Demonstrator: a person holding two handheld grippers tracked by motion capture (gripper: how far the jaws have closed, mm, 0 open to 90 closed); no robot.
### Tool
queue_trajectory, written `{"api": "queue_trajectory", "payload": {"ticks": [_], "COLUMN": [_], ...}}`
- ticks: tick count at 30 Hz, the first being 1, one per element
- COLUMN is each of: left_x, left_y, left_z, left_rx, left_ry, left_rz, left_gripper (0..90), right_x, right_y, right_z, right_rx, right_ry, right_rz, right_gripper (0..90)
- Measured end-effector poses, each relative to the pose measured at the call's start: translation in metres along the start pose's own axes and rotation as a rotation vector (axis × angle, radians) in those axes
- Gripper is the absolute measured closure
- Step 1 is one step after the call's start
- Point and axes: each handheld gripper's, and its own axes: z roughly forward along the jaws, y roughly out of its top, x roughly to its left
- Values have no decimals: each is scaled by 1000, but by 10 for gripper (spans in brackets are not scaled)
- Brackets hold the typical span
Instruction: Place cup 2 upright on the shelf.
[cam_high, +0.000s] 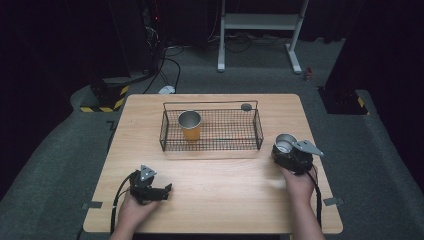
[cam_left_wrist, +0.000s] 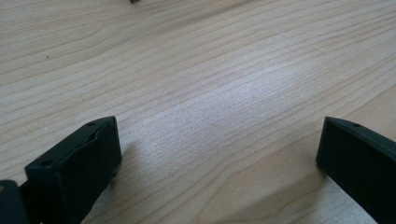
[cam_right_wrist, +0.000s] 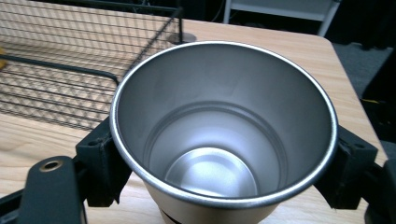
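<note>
Right gripper (cam_high: 286, 150): pinching steel cup (cam_right_wrist: 224, 121) upright, just above bench (cam_high: 225, 200), right edge.
Basket (cam_high: 257, 127): at 10 o'clock from cup, near; yellow cup (cam_high: 190, 126) stands inside.
Left gripper (cam_high: 162, 191): spread, holding nothing, farther off.

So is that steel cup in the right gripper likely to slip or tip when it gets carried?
The steel cup looks smooth and tapered, so it may slide in the right gripper. It appears empty and thin-walled, probably light. Its narrower base could tip when set down.
</note>
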Motion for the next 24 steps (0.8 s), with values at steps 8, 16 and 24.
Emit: {"api": "queue_trajectory", "payload": {"ticks": [8,16,24], "left_x": [0,0,0], "left_y": [0,0,0], "left_z": [0,0,0], "left_rx": [0,0,0], "left_ry": [0,0,-2], "left_rz": [0,0,-2], "left_gripper": [3,3,4], "right_x": [13,22,38], "right_y": [7,14,14], "right_z": [-6,-12,-16], "right_rx": [-27,-51,-56], "right_ry": [41,75,106], "right_rz": [-11,-22,-39], "right_gripper": [183,183,183]}}
